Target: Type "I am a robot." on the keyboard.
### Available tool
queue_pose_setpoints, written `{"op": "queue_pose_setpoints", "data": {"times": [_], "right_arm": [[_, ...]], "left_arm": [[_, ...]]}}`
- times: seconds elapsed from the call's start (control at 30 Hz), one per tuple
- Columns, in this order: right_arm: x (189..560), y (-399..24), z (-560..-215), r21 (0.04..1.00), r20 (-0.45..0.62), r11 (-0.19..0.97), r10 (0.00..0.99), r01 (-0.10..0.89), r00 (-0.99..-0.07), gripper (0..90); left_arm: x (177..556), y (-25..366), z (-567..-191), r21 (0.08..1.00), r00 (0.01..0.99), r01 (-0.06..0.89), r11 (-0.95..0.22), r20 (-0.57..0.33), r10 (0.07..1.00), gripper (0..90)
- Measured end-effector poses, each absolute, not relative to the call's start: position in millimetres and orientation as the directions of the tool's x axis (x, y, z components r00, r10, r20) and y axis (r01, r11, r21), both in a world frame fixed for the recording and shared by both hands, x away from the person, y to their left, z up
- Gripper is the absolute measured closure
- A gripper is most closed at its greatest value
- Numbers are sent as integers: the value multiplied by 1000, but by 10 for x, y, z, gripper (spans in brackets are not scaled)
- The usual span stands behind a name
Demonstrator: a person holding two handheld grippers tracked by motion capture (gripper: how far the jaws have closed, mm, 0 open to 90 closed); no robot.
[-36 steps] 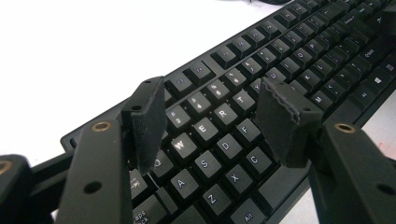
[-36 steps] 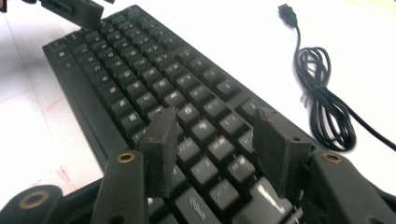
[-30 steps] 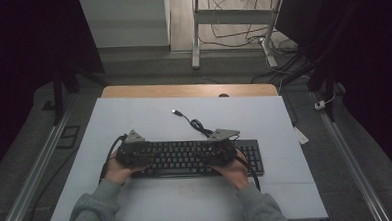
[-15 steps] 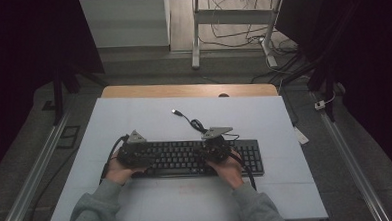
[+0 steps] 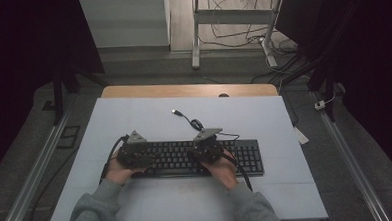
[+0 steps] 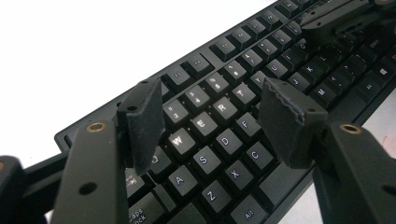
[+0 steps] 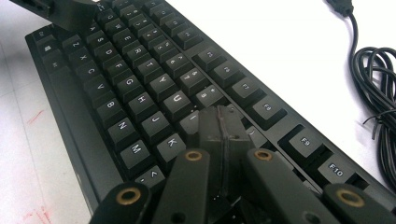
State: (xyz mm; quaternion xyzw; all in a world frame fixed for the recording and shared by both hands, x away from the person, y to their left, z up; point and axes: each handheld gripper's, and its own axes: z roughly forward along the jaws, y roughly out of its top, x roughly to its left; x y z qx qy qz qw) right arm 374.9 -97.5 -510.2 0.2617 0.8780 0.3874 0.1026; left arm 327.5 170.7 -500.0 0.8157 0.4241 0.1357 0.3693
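keyboard (image 5: 196, 158) sits flat near the front edge of the desk (image 5: 134, 118), roughly centred, its usb cable (image 5: 189, 122) trailing toward the back edge. left gripper (image 6: 215, 126) hangs over the w/e/r keys with fingers (image 6: 142, 121) spread wide, nothing between them. right gripper (image 7: 219, 135) has its fingers pressed together, empty, tips down by the k/i keys; they have just been closing. i read the board as rigid plastic, moderately light, smooth, keycaps pop off easily. if i lift it, i grab the bare frame ends, not the keys. for typing, closed tips work fine.
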Motion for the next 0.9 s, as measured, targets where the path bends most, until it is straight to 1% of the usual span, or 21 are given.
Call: {"op": "queue_pose_setpoints", "data": {"times": [0.57, 0.9], "right_arm": [[3769, -955, -5150, 725, 9, 572, 549, 384, -836, 896], [3715, -1079, -5041, 767, 24, 526, 548, 368, -836, 896]], "left_arm": [[3276, 1707, -5010, 714, 603, 594, -370, -91, 792, 397], [3272, 1719, -5000, 720, 601, 590, -365, -90, 794, 398]]}}
